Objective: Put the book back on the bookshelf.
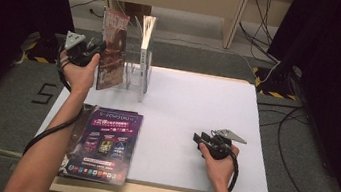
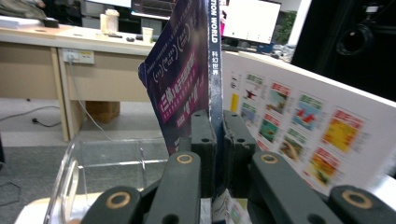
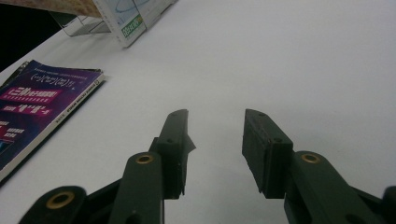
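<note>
My left gripper (image 1: 98, 49) is shut on the spine of a purple magazine (image 1: 113, 50), held upright at the left side of a clear acrylic rack (image 1: 137, 71). In the left gripper view the pads (image 2: 204, 140) clamp the magazine (image 2: 187, 74) by its spine, with the rack's wall (image 2: 93, 158) below left. A white-covered magazine (image 1: 148, 35) stands in the rack and fills the right of that view (image 2: 303, 121). My right gripper (image 1: 201, 139) rests on the white table (image 1: 197, 105) at the right, open and empty, its jaws (image 3: 215, 140) apart over bare surface.
A stack of purple magazines (image 1: 104, 142) lies flat at the table's front left, also seen in the right gripper view (image 3: 32, 107). Cables trail over the floor at the right (image 1: 285, 127). A wooden desk (image 2: 37, 56) stands beyond the table.
</note>
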The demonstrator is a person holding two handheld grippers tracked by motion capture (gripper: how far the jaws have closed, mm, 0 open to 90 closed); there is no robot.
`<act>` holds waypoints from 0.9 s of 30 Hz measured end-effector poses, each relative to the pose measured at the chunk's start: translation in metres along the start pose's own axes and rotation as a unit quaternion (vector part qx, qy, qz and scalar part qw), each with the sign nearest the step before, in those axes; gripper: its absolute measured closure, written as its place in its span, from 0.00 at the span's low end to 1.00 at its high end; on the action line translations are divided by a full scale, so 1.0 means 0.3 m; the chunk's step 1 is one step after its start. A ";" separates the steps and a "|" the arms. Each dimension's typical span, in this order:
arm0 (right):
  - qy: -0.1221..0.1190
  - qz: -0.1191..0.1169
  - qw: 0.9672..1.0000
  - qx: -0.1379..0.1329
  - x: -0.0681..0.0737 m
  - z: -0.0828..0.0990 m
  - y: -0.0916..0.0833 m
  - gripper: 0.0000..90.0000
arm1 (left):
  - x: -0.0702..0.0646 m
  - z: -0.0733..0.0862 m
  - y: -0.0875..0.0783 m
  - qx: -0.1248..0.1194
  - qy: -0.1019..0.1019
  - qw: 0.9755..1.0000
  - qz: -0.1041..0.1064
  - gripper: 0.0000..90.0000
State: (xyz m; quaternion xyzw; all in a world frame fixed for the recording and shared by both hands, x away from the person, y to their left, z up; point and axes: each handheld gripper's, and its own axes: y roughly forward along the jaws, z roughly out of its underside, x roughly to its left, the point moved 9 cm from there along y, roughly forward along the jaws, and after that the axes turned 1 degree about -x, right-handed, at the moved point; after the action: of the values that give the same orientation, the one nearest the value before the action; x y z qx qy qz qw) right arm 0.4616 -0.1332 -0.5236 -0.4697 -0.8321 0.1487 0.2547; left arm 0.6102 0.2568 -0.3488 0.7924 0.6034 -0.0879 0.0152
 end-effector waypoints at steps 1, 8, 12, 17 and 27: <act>-0.001 0.000 1.000 0.000 0.000 0.001 0.001 0.68 | 0.006 0.004 0.009 -0.004 0.003 1.000 -0.003 0.94; 0.003 0.000 1.000 0.002 -0.008 0.007 -0.001 0.68 | 0.036 0.057 -0.017 -0.010 0.028 1.000 -0.007 0.93; 0.003 0.001 1.000 0.001 -0.013 0.008 -0.003 0.68 | 0.043 0.086 -0.076 0.000 0.059 0.998 -0.004 0.93; 0.008 0.000 1.000 0.001 -0.006 0.005 -0.005 0.68 | 0.039 0.142 -0.156 0.022 0.089 0.996 0.000 0.92; 0.010 -0.002 1.000 0.005 0.000 0.010 -0.001 0.68 | 0.054 0.249 -0.275 0.051 0.061 0.997 -0.001 0.91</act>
State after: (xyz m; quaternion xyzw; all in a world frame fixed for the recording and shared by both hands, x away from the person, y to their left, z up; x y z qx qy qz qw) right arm 0.4597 -0.1334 -0.5259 -0.4680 -0.8298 0.1476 0.2657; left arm 0.5263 0.2850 -0.4182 0.7957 0.5983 -0.0702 -0.0625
